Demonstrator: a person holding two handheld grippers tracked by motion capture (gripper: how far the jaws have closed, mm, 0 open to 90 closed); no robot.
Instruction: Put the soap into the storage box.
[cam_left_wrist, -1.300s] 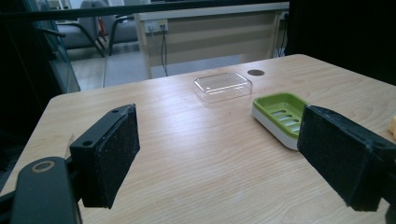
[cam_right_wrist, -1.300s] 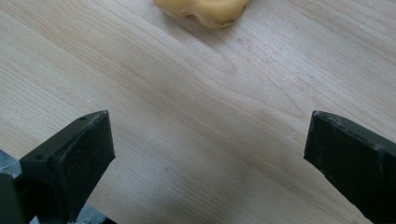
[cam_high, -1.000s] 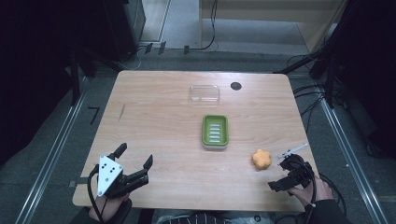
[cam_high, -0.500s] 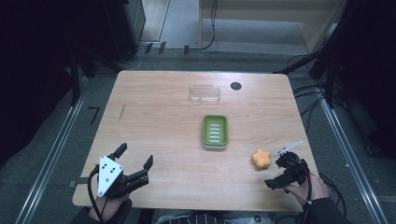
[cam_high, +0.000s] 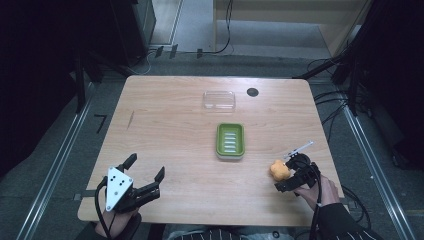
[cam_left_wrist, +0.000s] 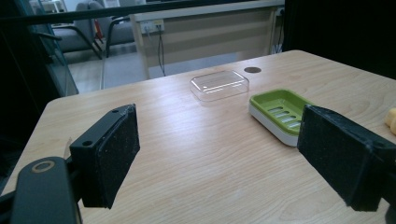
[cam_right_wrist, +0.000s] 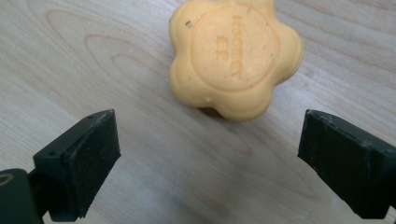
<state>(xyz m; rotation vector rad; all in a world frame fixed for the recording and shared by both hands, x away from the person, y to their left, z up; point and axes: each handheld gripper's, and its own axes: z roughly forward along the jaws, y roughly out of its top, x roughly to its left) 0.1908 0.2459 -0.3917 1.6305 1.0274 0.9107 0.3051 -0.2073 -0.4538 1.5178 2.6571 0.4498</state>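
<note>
The right gripper (cam_high: 286, 178) has slid up to the orange flower-shaped soap bar (cam_high: 280, 170) on the wooden counter (cam_high: 175, 125); fingers apart, just narrowing, soap ahead, ungripped; a grasp looks imminent; left gripper (cam_high: 145, 176) idles agape.

I see a pale, light-brown wooden table (cam_high: 170, 130) with darker wavy grain lines. On it lies an orange-yellow, flower-shaped bar of soap (cam_right_wrist: 233, 56) with a round stamped centre and a few dark specks. A lime-green plastic soap dish (cam_high: 230, 141) has a ribbed green floor and a white underside. A clear, colourless plastic lid (cam_high: 219, 100) lets the wood tone through. A small dark round disc (cam_high: 252, 92) sits in the tabletop. My right gripper (cam_right_wrist: 210, 163) has matte black pads, as does my left gripper (cam_left_wrist: 224, 163), which carries a light grey triangular plate with black dots.
</note>
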